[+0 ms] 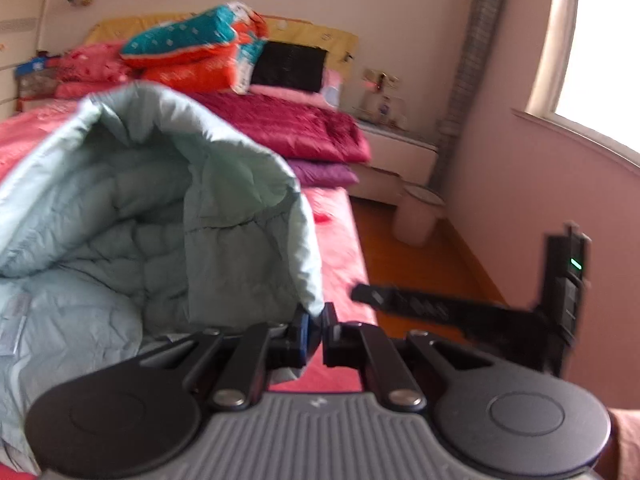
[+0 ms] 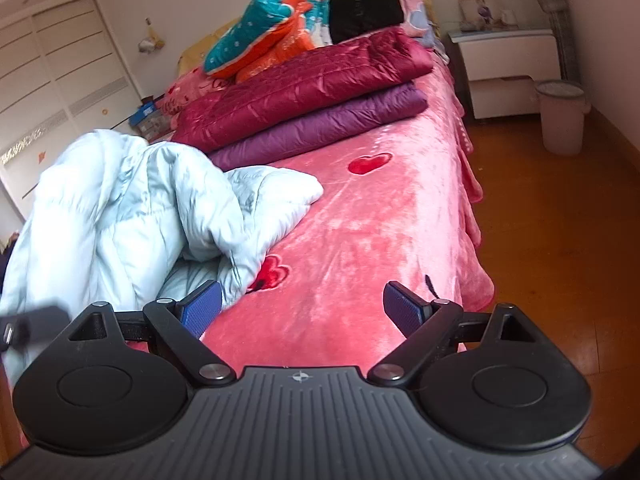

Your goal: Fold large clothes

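Fingers (image 1: 298,330) of the left gripper (image 1: 316,334) are pinched nearly together on an edge of the pale green padded coat (image 1: 160,216), which rises from the clamp in a high arching fold; those of the right gripper (image 2: 302,312) stand wide apart and hold nothing, hovering over the pink bedspread (image 2: 380,216) just beside the coat's near hem. In the right wrist view the coat (image 2: 132,208) lies bunched on the left part of the bed, one rounded part (image 2: 280,188) stretched toward the bed's middle, apart from the folded maroon quilt (image 2: 304,88) and the purple one (image 2: 320,124) stacked beyond. The step in hand looks like drawing one side over to make a fold. To do it well, the left grip should stay firm on the edge and travel low and level across the garment, so the padding lays flat rather than ballooning. The free right gripper would best close on the matching edge near the hem, then both should move together to keep the crease straight. Slippery quilted fabric may slide out of a shallow pinch, so a deeper bite seems wise.
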`<state>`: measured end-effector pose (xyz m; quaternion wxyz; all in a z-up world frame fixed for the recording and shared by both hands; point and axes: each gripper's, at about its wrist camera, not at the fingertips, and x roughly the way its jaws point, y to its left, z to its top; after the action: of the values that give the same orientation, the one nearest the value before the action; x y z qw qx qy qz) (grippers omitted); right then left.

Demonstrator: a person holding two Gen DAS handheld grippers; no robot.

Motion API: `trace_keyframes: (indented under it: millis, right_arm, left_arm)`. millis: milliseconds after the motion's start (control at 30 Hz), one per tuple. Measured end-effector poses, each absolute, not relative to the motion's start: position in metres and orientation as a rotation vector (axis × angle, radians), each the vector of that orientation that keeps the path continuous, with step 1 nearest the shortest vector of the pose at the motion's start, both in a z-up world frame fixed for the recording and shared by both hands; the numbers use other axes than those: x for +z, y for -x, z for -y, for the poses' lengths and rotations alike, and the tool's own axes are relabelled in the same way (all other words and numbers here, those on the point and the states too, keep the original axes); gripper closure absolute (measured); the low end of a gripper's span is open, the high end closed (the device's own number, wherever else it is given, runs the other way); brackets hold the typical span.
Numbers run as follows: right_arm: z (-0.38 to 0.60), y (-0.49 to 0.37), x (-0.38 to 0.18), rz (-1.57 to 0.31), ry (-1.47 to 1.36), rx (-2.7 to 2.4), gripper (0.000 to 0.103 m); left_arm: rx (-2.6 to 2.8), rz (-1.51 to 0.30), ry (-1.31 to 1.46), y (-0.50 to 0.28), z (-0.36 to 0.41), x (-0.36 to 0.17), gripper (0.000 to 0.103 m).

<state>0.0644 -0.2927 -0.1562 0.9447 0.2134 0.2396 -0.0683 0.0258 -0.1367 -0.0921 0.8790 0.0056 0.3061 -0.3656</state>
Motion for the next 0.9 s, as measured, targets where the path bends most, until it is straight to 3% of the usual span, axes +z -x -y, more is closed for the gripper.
trace_keyframes:
  millis: [300, 433, 533, 600, 733, 900]
  right_arm:
    - [0.326, -0.053, -0.165, -0.474, -0.597, -0.179, 0.000]
    - [0.328, -0.049, -0.165, -0.470, -0.599, -0.176, 0.000]
    - [0.328, -0.050, -0.165, -0.468, -0.602, -0.164, 0.000]
    - [0.332, -0.049, -0.166, -0.461, -0.618, -0.149, 0.000]
    - [0.340, -0.046, -0.167, -0.438, -0.675, -0.110, 0.000]
    - [0.340, -0.048, -0.172, -0.437, -0.790, 0.067, 0.000]
  left_arm:
    - [-0.936, -0.816, -0.175, 0.018, 0.163, -0.125, 0.100]
    - [-0.958, -0.812, -0.182, 0.025, 0.155, -0.117, 0.099]
    - [-0.935, -0.778, -0.152, 0.030, 0.139, -0.102, 0.089]
    - [-0.888, -0.754, -0.128, 0.026, 0.130, -0.095, 0.070]
    - [-0.785, -0.703, -0.070, 0.011, 0.118, -0.085, 0.062]
    - [-0.678, -0.637, 0.029, -0.021, 0.111, -0.065, 0.034]
